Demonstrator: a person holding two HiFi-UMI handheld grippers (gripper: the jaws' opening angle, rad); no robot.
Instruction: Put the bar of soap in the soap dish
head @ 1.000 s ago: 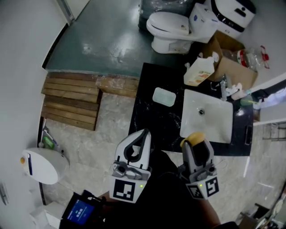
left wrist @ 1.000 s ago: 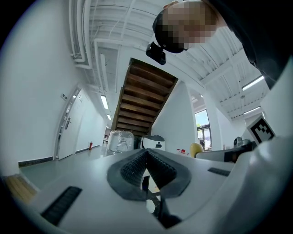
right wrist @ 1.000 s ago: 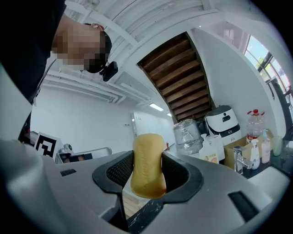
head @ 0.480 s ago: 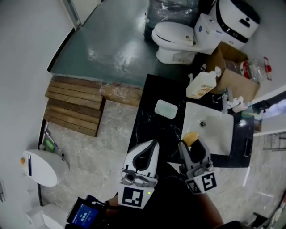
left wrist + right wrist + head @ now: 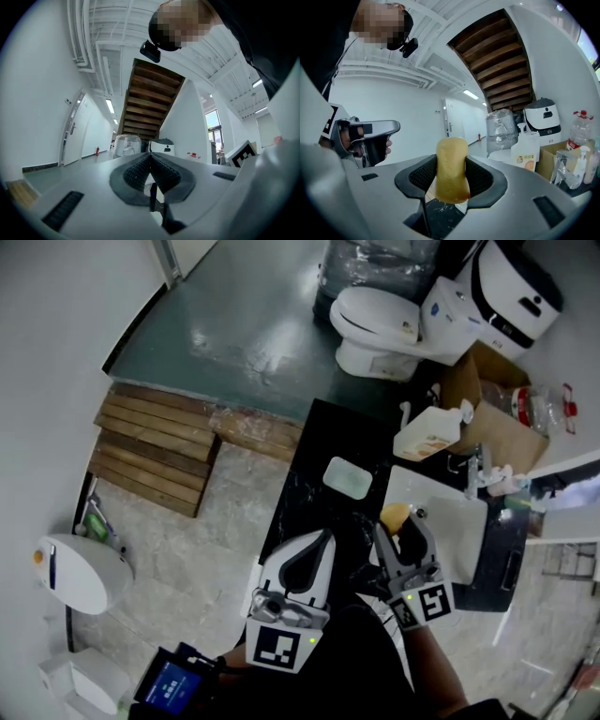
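Note:
A yellow bar of soap [image 5: 452,168] stands upright between the jaws of my right gripper [image 5: 452,176], which is shut on it. In the head view the soap [image 5: 396,515] and right gripper [image 5: 397,526] hover over the black counter [image 5: 314,493] at the left rim of the white sink [image 5: 448,531]. The pale green soap dish [image 5: 348,478] lies on the counter a little ahead and to the left, with nothing in it. My left gripper [image 5: 309,554] is shut with nothing between its jaws, held low at the counter's near edge. In the left gripper view the left gripper [image 5: 151,174] points out into the room.
A soap dispenser bottle [image 5: 429,439] and a tap [image 5: 475,471] stand behind the sink. A cardboard box [image 5: 492,418], a clear bottle [image 5: 534,407], a toilet [image 5: 380,326] and a white machine [image 5: 516,292] lie beyond. Wooden slats [image 5: 155,449] lie on the floor to the left.
Both grippers have moved forward over the counter; the right one has carried the soap closer to the sink's left rim and the dish.

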